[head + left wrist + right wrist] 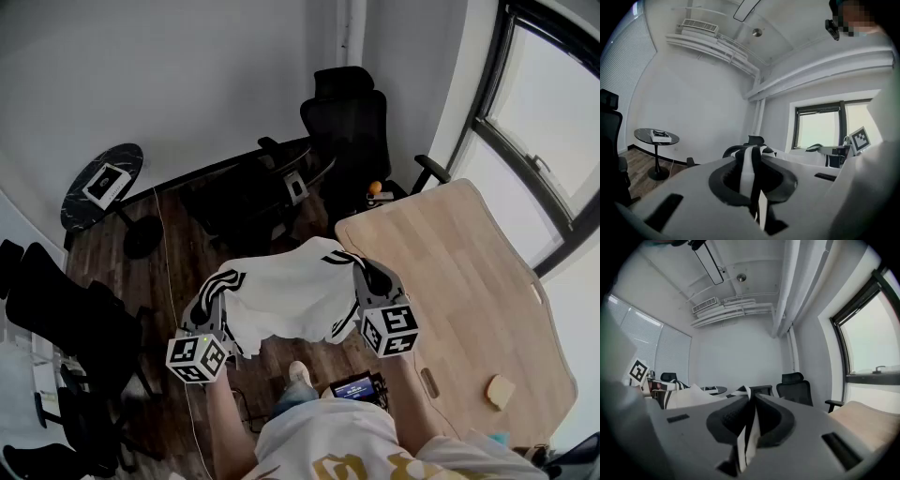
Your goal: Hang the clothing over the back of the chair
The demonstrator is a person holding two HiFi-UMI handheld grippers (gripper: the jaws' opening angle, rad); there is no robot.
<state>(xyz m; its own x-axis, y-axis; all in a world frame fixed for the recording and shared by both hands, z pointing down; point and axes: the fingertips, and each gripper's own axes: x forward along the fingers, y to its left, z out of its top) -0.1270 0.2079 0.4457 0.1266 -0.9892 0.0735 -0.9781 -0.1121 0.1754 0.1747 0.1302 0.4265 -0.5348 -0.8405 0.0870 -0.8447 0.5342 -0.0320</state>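
Note:
A white garment [292, 295] with black stripes hangs spread between my two grippers at chest height, above the wooden floor. My left gripper [228, 282] is shut on its left striped edge, and the cloth [751, 174] shows pinched between the jaws in the left gripper view. My right gripper [359, 268] is shut on the right edge, where a fold of cloth [749, 433] sits between its pads. A black high-backed office chair [348, 124] stands ahead by the wall. A lower dark chair [242, 200] stands just beyond the garment.
A light wooden table [464, 281] fills the right side, under the window. A round black side table [101, 186] with a box on it stands far left. More black chairs [56, 323] stand at the left. A small device [354, 385] lies on the floor near the person's feet.

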